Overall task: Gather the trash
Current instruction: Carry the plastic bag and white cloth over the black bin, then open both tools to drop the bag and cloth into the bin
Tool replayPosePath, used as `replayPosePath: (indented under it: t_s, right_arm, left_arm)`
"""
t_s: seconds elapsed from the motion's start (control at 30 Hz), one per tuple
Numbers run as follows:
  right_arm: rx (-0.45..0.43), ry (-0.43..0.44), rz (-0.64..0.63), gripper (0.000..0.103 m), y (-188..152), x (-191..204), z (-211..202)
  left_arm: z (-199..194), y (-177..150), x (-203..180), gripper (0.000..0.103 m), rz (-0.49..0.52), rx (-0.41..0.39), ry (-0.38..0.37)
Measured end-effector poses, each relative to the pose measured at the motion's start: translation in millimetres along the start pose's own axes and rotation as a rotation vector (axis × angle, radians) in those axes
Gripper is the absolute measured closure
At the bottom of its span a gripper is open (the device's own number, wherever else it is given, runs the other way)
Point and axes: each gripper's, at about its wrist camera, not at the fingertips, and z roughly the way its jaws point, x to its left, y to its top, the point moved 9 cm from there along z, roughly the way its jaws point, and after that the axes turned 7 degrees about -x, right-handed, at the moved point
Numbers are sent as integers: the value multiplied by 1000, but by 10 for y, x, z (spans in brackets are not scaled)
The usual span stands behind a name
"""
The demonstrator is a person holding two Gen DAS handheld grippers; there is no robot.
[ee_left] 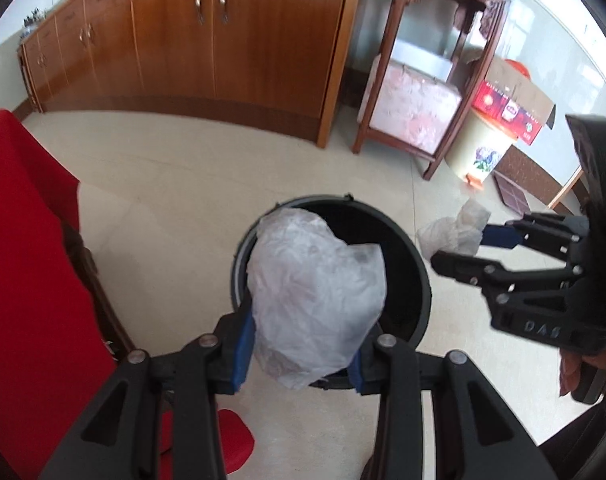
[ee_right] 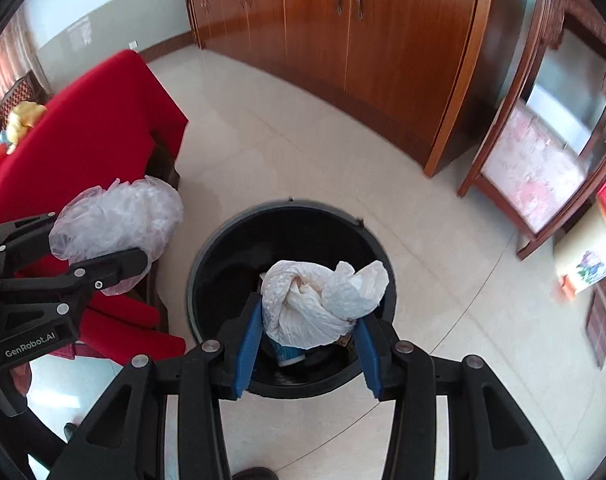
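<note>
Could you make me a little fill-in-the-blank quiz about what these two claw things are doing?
1. Each gripper holds a crumpled plastic ____.
2. Both hover over a round ____ bin on the floor.
3. The furniture beside the bin is draped in ____ cloth.
4. The left gripper's load is the ____ of the two.

Missing words: bag; black; red; larger

wooden cabinets (ee_left: 231,40), a red cloth (ee_left: 27,240) and a carved stand (ee_left: 431,80).

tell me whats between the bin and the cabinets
Only bare tiled floor lies between the black bin and the wooden cabinets; both wrist views show it.
</note>
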Motion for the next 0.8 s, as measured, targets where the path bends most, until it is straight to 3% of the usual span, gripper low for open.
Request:
replayPosePath:
  t_s: [0.17,0.2,0.23,0.27,0.3,0.33,0.37,0.57,0.8]
  right_arm:
    - [86,17,-32,57,-164,6,409]
    - [93,14,-42,56,-170,5,459]
    - [101,20,-44,55,-173,-7,528]
    - [126,15,-44,46,-200,-48,638]
    - [148,-4,-45,19,-238,-89,715]
    - [172,-42,-30,5,-296,-203,809]
    - [169,-56,-11,2,-321,-290,836]
    - [165,-142,168,0,-397,-761,693]
    - [86,-176,207,0,-253,-731,329]
  left_arm:
    - [258,-128,-6,61,-55,64,-23]
    - [285,-139,6,57,-67,70,-27]
    - [321,-154,11,42,-78,75,-28]
    - [326,-166,50,25,-75,62,7]
    - [311,-162,86,19,-73,50,29]
    - [281,-170,112,14,-73,40,43]
    - [266,-182,130,11,-71,41,46]
    - [149,-191,216,9,-54,32,112]
    - [-204,-65,272,4,-37,-23,204]
